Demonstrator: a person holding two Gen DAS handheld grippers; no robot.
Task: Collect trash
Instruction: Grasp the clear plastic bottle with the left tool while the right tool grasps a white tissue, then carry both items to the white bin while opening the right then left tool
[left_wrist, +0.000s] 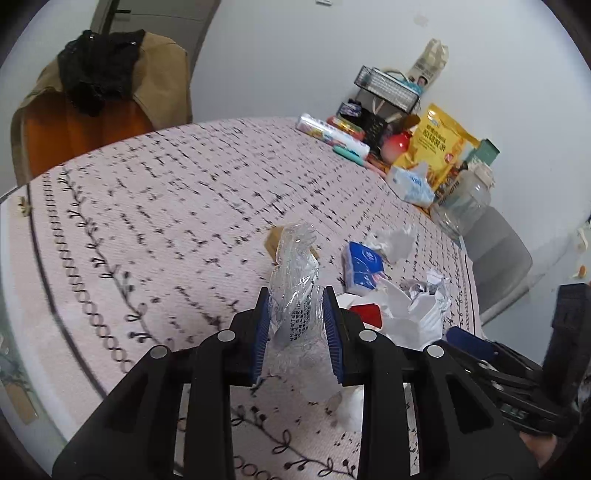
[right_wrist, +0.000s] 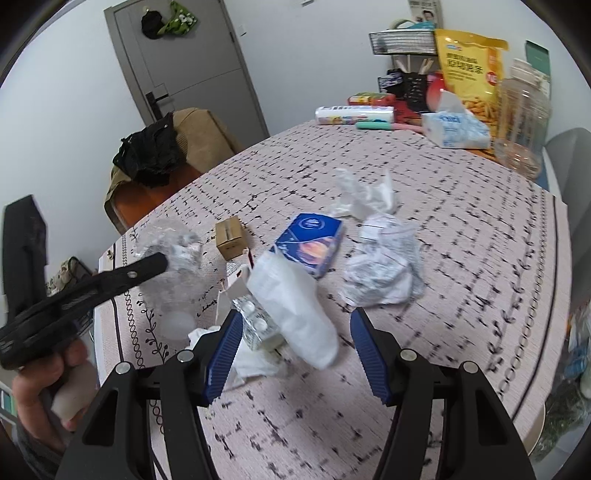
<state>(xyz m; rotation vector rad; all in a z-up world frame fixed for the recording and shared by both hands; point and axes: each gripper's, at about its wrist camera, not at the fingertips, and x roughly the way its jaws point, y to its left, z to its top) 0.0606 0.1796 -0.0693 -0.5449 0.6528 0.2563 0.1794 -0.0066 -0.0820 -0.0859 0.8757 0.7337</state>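
Left claw (left_wrist: 293, 306) is closed on the crushed clear bottle (left_wrist: 295, 273); both blue pads press its sides and the plastic is pinched between them, base apparently on the worktop (left_wrist: 147, 221). Whether it is lifted yet cannot be told. Right claw (right_wrist: 291, 325) stands apart, jaws either side of a white wrapper (right_wrist: 295, 306) and a blister pack (right_wrist: 255, 325), the left pad just beside the pack, the right pad clear of the wrapper; no grip yet. Trash remaining on the worktop, right wrist view: blue box (right_wrist: 314, 240) at 12 o'clock from the right claw, crumpled paper (right_wrist: 380, 273) at 1 o'clock, tissue wad (right_wrist: 365, 199) beyond it, small carton (right_wrist: 231, 236) at 11 o'clock. No bin is visible in either view. Judgement: early stage. One item gripped, a second framed for pickup, at least four more loose; nothing seen deposited. Groceries at the far edge look like non-trash.
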